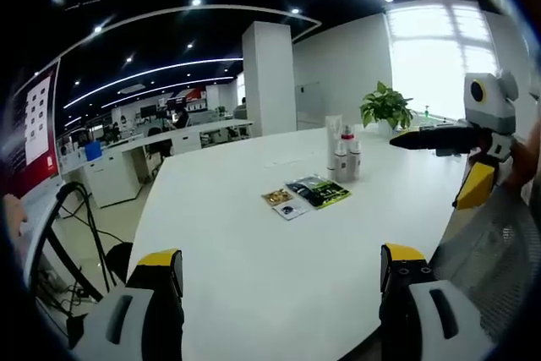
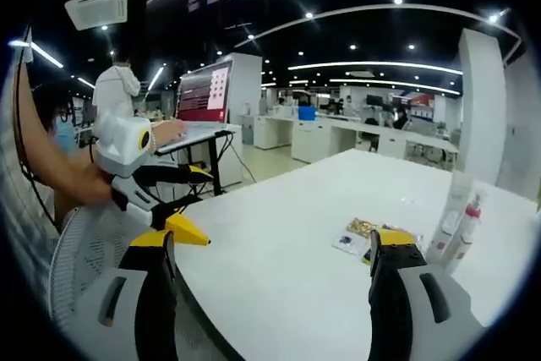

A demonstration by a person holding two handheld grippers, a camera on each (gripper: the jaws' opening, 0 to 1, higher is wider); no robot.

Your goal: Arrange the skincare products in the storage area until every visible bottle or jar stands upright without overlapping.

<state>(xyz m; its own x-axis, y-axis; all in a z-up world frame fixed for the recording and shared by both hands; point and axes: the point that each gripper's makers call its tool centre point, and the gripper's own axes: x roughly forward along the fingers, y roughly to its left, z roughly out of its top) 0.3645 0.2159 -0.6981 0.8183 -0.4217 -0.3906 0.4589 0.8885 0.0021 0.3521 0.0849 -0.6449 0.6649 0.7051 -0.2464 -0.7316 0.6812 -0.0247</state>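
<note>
Left gripper view: the left gripper (image 1: 281, 281) hovers over the near edge of a white table (image 1: 254, 234), its jaws spread wide with nothing between them. Well beyond the jaws, toward the far side of the table, stands a tight cluster of bottles (image 1: 342, 154): a tall pale tube at the back and two smaller white bottles, one with a red cap, apparently touching one another and all upright as far as can be told. Just in front of the bottles lie flat sachets (image 1: 306, 194), a dark green one and two smaller packets, partly overlapping. A potted plant (image 1: 386, 108) stands behind the bottles, near the window. The right gripper (image 1: 473, 162) enters from the right, level with the bottles but well apart from them. Right gripper view: the right gripper (image 2: 270, 293) also has its jaws wide and empty; the bottles (image 2: 459, 221) stand past its right jaw, the sachets (image 2: 359, 234) beside them, and the left gripper (image 2: 161, 196) shows to the left, held by a person's hand. Judged from shape, the bottles are light, stiff, smooth plastic, top-heavy and easily toppled; a grip across the mid-body, below the cap, seems safest. The sachets look thin and soft, best pinched at an edge.
</note>
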